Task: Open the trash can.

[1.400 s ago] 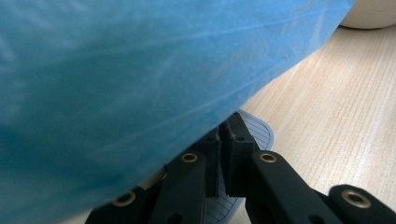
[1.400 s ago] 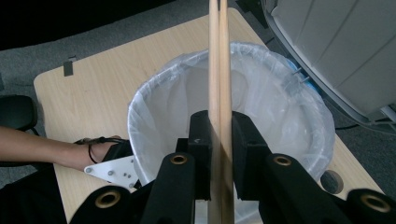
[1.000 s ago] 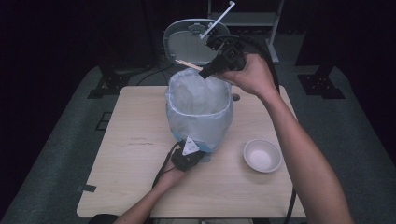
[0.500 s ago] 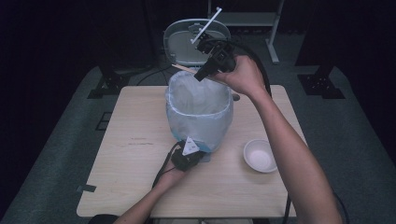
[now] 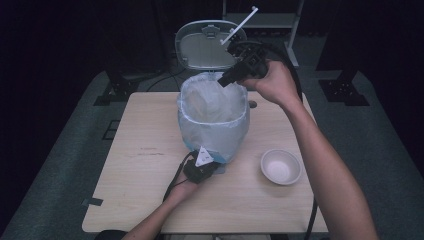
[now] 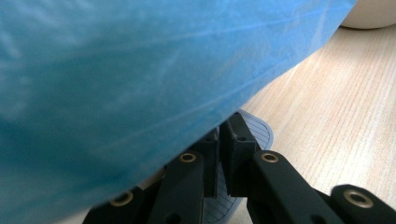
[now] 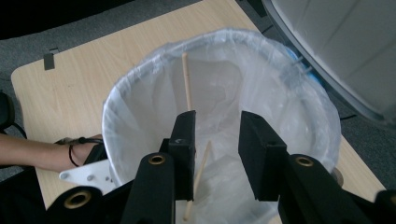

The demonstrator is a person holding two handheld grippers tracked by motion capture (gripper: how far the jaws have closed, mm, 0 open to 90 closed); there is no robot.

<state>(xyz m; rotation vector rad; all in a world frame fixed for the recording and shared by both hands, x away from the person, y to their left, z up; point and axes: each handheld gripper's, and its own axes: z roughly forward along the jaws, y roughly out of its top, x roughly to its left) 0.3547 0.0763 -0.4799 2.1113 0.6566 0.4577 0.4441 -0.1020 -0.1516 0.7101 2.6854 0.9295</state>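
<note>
Chopsticks (image 7: 187, 83): light, stiff, slippery, dropping into lined bin (image 5: 214, 118). Right gripper (image 7: 217, 135) jaws just opened, empty. Left gripper (image 6: 219, 140) clenched on pedal (image 6: 256, 133), near side.

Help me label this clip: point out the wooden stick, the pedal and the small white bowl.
wooden stick (image 7: 187, 84), right gripper view, on its upper shaft inside the bin liner.
pedal (image 6: 259, 131), left gripper view, on its ribbed grey surface.
small white bowl (image 5: 280, 167), high view, on its inside.
</note>
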